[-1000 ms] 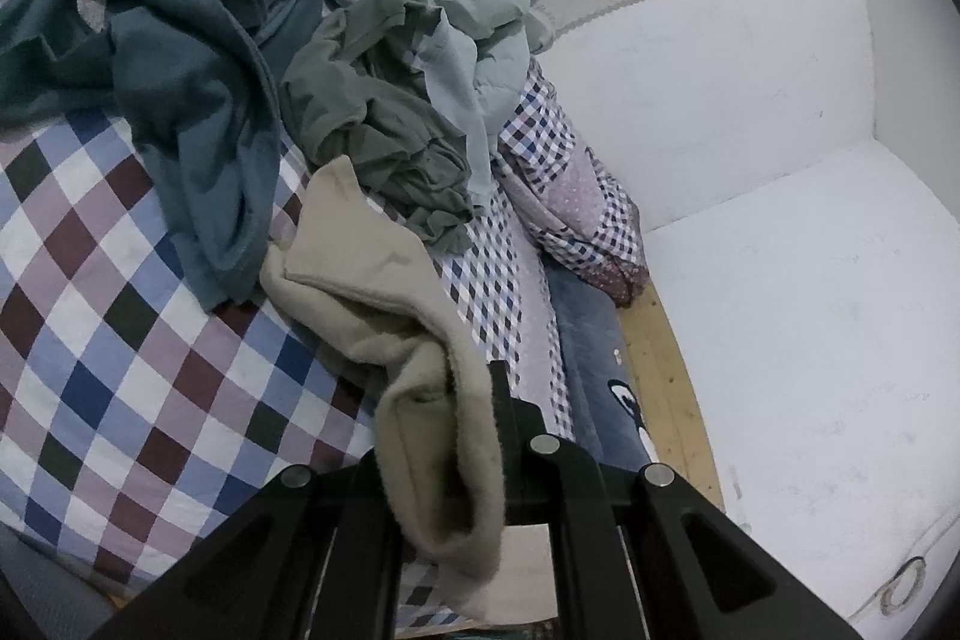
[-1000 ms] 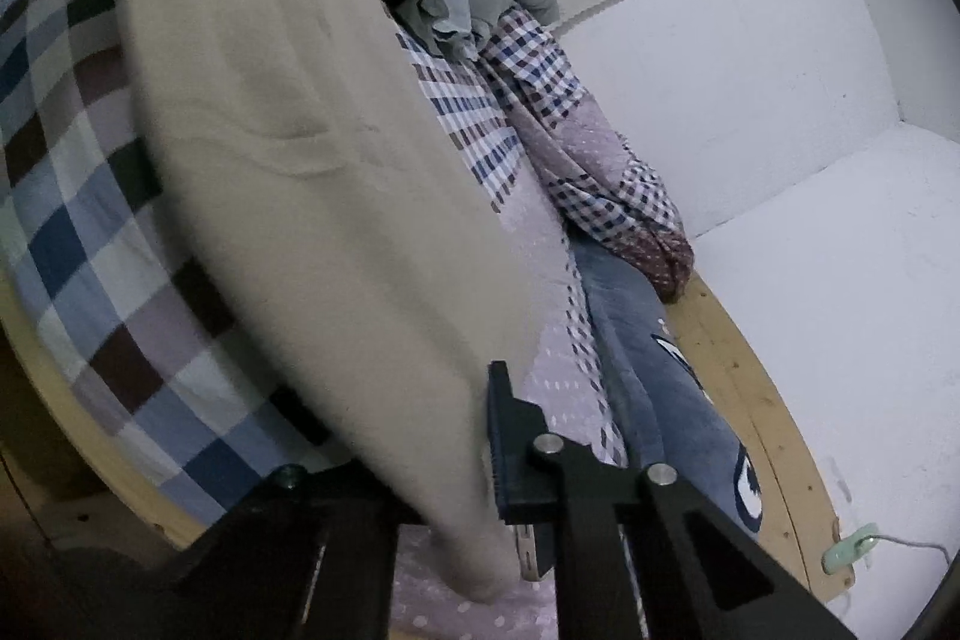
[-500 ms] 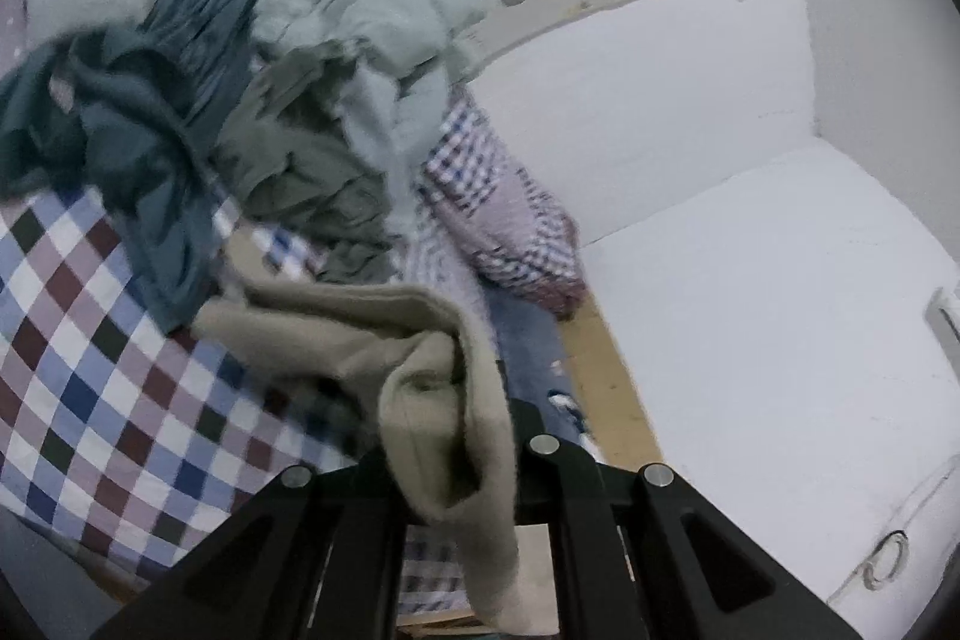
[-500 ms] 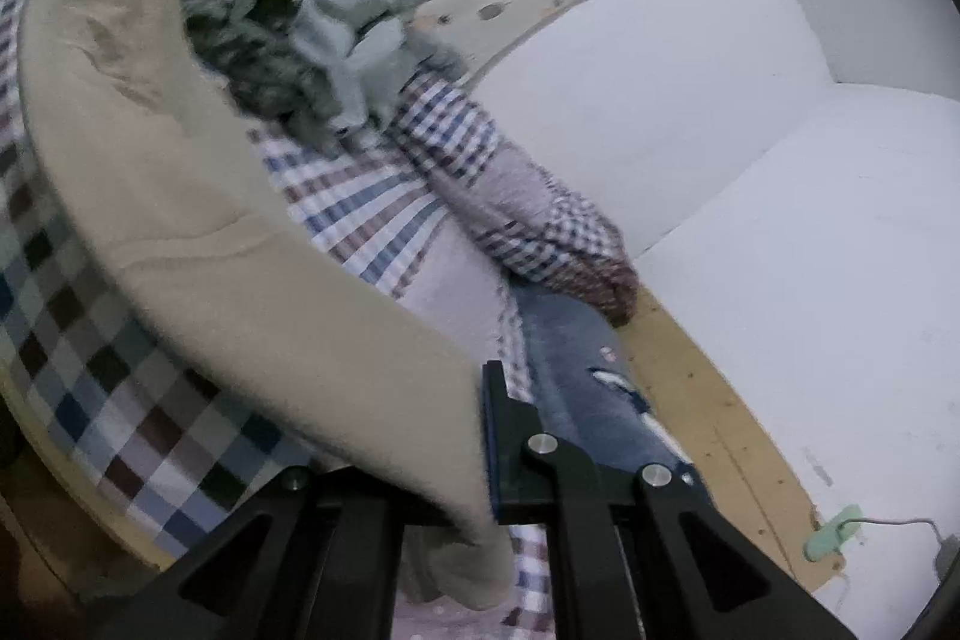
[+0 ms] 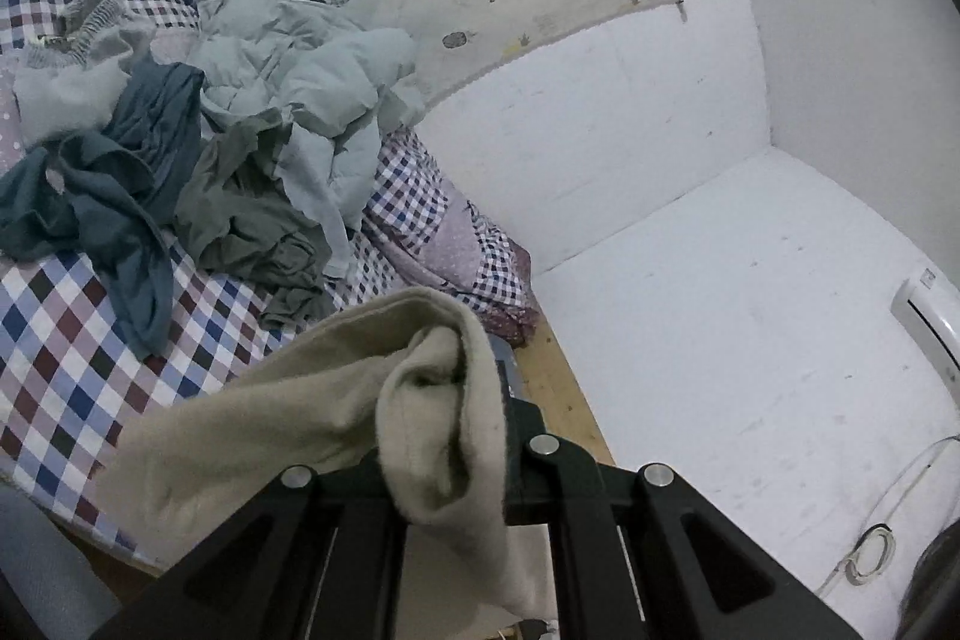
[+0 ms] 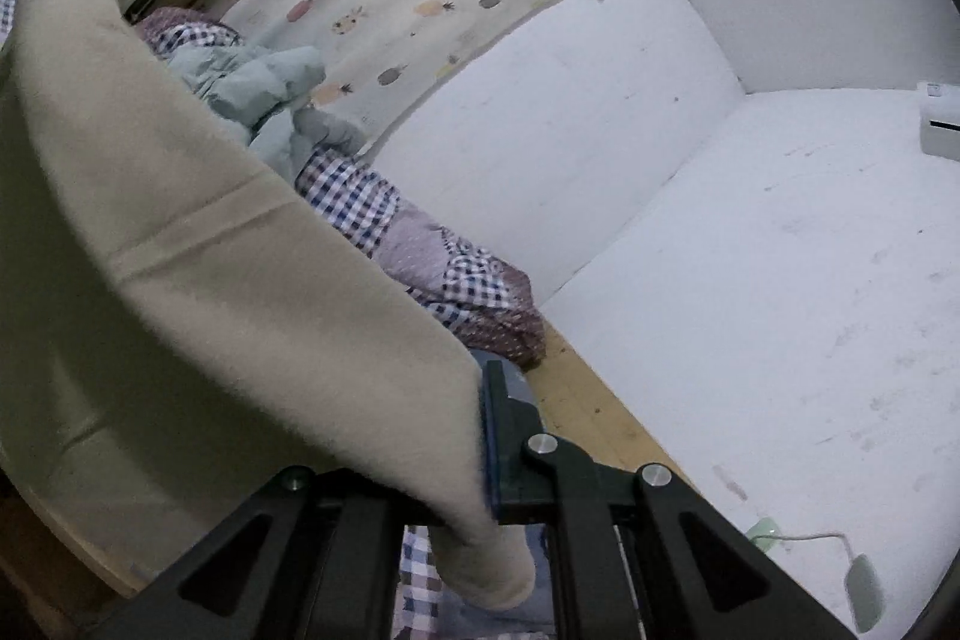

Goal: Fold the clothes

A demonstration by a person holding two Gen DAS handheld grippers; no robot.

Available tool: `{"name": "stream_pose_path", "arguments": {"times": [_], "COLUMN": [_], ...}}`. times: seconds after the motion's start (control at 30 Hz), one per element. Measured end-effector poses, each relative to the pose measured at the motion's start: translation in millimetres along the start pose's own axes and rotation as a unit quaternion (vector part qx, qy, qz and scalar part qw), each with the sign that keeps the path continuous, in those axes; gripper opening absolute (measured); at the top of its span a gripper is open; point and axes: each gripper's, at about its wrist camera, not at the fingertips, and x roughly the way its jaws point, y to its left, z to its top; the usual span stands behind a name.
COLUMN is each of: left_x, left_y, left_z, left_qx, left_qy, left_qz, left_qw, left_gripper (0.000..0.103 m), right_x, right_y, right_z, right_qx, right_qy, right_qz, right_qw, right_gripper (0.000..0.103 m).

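Left gripper (image 5: pixel 480 424), right gripper (image 6: pixel 480 436) jaws clamp beige garment (image 5: pixel 288 412).

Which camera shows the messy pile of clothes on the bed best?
The left wrist view: the clothes pile lies in full sight on the checked bed. In the right wrist view the held beige garment hides most of it; only pale blue folds show.

A pile of clothes (image 5: pixel 240 148) is heaped on the bed (image 5: pixel 60 370), left of the wall (image 5: pixel 600 148). A rumpled quilt (image 5: pixel 444 244) is wedged between them.
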Motion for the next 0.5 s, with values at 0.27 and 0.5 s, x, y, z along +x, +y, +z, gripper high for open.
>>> {"name": "stream_pose_path", "arguments": {"times": [0.27,0.5], "left_x": [58.3,156.4], "left_y": [61.9,136.2], "left_z": [10.6,18.7], "left_qx": [-0.044,-0.057], "left_qy": [0.014,0.033], "left_qz": [0.072,0.174], "left_qw": [0.9964,0.9826], "left_gripper": [0.004,0.004], "right_x": [27.5,134.0], "right_y": [4.6,67.0], "right_z": [10.3,-15.3], "right_qx": [0.02,0.011], "right_qy": [0.019,0.1], "right_qz": [0.041,0.132], "right_qw": [0.999,0.986], "right_gripper": [0.004,0.003]}}
